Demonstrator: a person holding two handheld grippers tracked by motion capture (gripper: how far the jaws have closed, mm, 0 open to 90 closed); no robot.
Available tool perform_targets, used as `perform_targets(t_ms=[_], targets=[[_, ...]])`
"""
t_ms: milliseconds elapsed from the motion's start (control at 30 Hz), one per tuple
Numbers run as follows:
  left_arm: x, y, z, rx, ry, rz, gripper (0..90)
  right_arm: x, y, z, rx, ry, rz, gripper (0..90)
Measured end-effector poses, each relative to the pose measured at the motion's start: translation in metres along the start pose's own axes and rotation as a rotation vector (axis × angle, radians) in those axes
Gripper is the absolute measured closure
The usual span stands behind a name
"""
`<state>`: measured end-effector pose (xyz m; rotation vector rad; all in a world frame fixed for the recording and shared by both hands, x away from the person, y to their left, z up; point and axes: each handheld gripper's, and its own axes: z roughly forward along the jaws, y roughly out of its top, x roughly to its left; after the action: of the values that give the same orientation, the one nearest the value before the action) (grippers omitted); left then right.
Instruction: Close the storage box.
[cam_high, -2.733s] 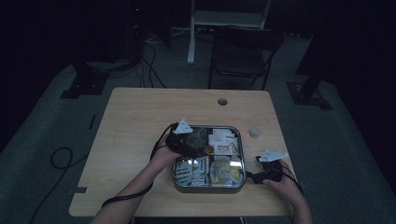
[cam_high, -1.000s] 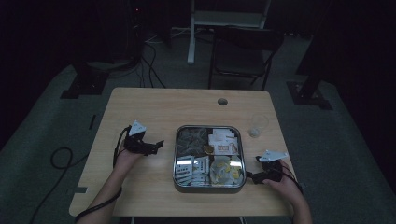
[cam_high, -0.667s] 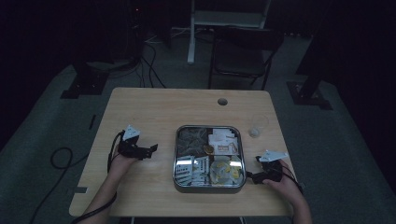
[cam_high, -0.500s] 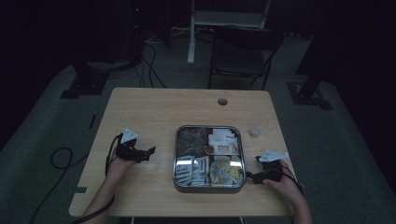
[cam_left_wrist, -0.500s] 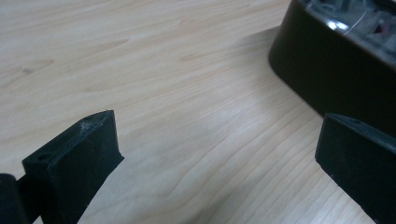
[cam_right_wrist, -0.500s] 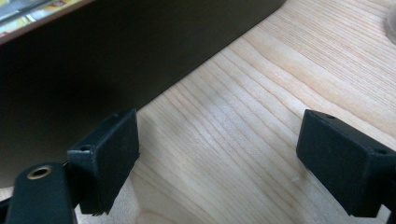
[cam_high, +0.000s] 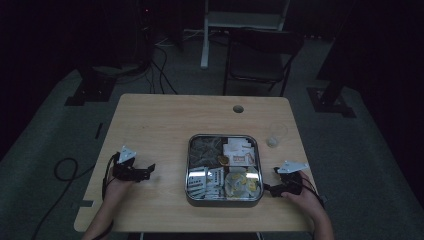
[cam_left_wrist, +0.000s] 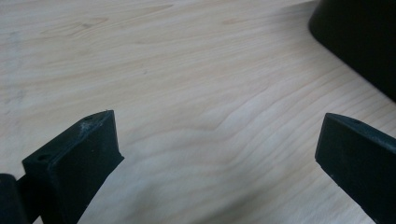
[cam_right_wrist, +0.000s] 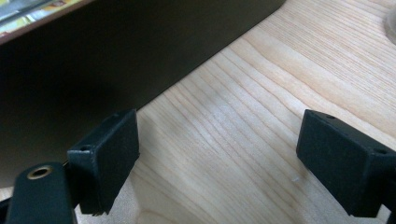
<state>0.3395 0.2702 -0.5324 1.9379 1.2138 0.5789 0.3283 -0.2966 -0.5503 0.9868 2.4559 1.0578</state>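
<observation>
We find the metal tray (cam_high: 223, 200) of small packets at mid-desk (cam_high: 165, 120). Left tongs (cam_high: 150, 170) rest well left of the tray, jaws spread wide over bare wood, holding nothing. Right tongs (cam_high: 267, 189) sit just beside the tray's right wall, likewise spread and empty. We judge the tray rigid, smooth-sided, fairly heavy when loaded; the raised rim offers the surest hold. Packets look light and slippery.

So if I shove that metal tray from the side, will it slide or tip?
The metal tray is low, wide and flat-bottomed, so it should slide rather than tip. The wooden table looks smooth, so probably little drag. The loose packets inside may shift if pushed sharply.
</observation>
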Motion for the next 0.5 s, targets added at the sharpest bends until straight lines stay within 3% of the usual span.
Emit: perform_targets(t_ms=[367,500], targets=[[0.003,-0.017,-0.026,-0.016,0.061,-0.033,0.4,0.000,0.000,0.000,0.000,0.000,0.002,12.7],[0.002,-0.024,-0.035,-0.004,0.110,-0.037,0.4,0.000,0.000,0.000,0.000,0.000,0.000,12.7]])
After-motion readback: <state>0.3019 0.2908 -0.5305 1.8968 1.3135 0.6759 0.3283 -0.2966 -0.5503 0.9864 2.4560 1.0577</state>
